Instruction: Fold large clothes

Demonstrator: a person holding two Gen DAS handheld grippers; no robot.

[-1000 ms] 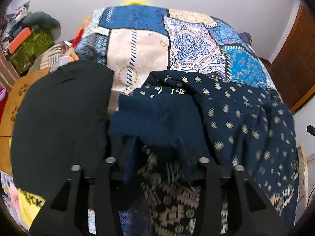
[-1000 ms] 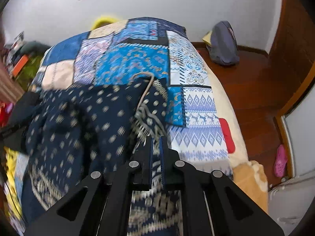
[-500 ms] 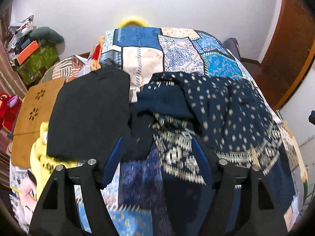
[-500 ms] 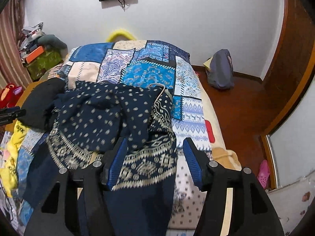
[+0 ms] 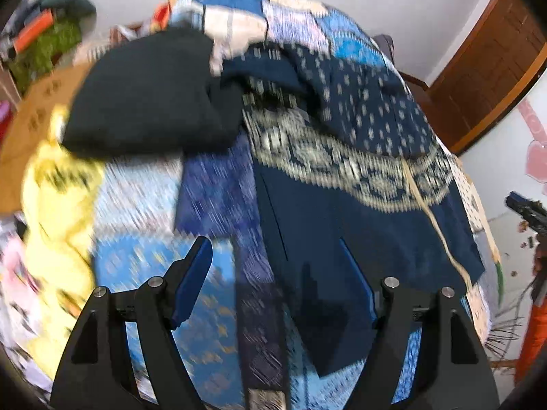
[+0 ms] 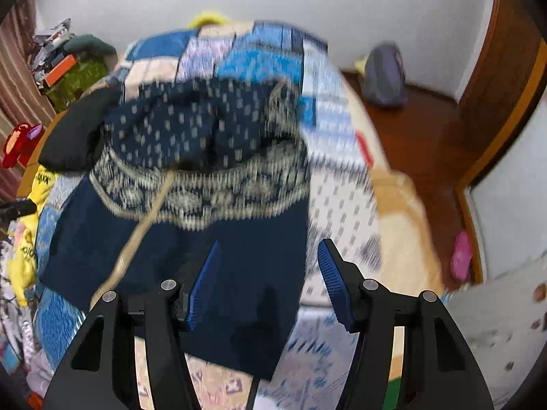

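A large navy garment (image 5: 359,177) with cream dots and a cream patterned band lies bunched on the patchwork bedspread (image 5: 143,266); it also shows in the right wrist view (image 6: 205,205), with a pale cord across it. My left gripper (image 5: 277,256) is open and empty, hovering above the garment's near plain-navy part. My right gripper (image 6: 268,259) is open and empty above the garment's near right edge. Both views are motion-blurred.
A folded black garment (image 5: 143,95) lies at the bed's left, with yellow clothing (image 5: 58,188) beside it. Clutter and a green box (image 6: 75,78) stand at the left wall. A grey bag (image 6: 383,75) sits on the wooden floor right of the bed.
Both grippers let go of the navy garment, opened wide and pulled back toward the foot of the bed. The garment now lies spread lower on the bedspread.
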